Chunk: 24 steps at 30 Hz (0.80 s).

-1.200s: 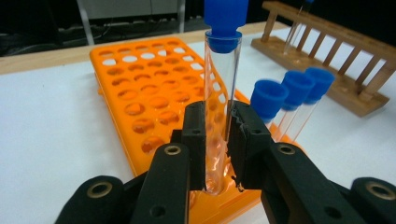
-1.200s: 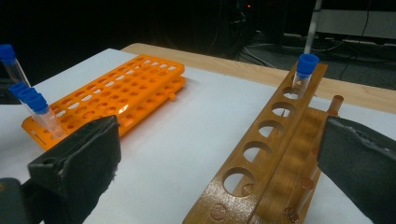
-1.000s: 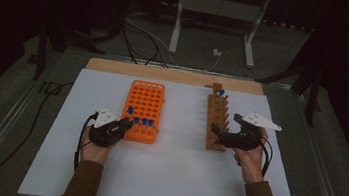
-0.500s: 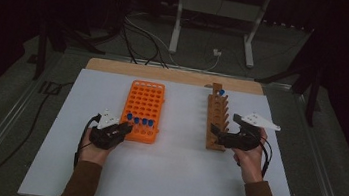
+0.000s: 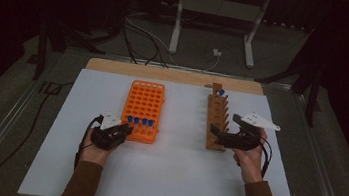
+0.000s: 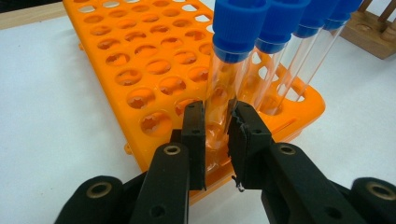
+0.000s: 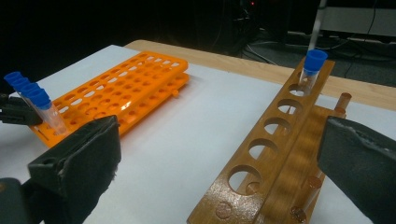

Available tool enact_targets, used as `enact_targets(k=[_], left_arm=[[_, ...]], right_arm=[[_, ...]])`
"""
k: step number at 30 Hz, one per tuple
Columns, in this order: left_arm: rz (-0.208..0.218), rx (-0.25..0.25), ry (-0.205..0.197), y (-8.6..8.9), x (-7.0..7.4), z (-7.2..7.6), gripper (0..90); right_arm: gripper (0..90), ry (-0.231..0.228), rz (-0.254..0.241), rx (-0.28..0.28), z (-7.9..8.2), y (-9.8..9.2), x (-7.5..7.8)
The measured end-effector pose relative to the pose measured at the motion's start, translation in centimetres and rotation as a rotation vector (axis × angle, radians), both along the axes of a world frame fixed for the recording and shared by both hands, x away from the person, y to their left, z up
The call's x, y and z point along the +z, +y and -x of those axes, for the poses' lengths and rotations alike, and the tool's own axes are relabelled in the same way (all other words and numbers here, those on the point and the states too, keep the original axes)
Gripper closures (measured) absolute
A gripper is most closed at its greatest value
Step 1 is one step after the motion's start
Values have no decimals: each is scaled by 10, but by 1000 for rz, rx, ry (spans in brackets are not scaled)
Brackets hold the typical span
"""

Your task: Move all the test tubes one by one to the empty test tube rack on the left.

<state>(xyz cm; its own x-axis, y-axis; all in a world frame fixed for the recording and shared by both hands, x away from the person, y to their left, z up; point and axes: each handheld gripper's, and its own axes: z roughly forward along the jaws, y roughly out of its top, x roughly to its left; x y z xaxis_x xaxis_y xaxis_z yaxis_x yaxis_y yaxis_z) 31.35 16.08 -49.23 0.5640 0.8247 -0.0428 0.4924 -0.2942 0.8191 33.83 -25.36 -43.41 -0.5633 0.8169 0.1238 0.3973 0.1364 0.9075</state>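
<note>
An orange tube rack lies left of centre on the white table, with several blue-capped clear tubes in its near row. My left gripper is at the rack's near left corner, shut on the nearest tube, whose blue cap rises above the jaws. The tube stands in its hole. A wooden rack lies to the right with one blue-capped tube at its far end. My right gripper stands open at the wooden rack's near end, jaws wide apart, holding nothing.
The table's white sheet spreads bare between the racks and toward me. A bare wooden strip runs along the far edge. Cables and a metal stand are on the floor beyond.
</note>
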Motion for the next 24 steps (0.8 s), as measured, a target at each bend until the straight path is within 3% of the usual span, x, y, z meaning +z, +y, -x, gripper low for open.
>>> enact_targets(k=[6, 14, 19, 24], left_arm=[[6, 6, 0, 0, 1, 1, 767], [65, 14, -48, 2, 9, 5, 730], [122, 14, -64, 6, 15, 9, 671], [137, 27, -74, 7, 20, 13, 580]], right_arm=[[0, -1, -1, 2, 0, 0, 0], [0, -5, 3, -4, -1, -1, 1], [0, -14, 3, -15, -2, -5, 4], [0, -17, 3, -26, -5, -8, 6]])
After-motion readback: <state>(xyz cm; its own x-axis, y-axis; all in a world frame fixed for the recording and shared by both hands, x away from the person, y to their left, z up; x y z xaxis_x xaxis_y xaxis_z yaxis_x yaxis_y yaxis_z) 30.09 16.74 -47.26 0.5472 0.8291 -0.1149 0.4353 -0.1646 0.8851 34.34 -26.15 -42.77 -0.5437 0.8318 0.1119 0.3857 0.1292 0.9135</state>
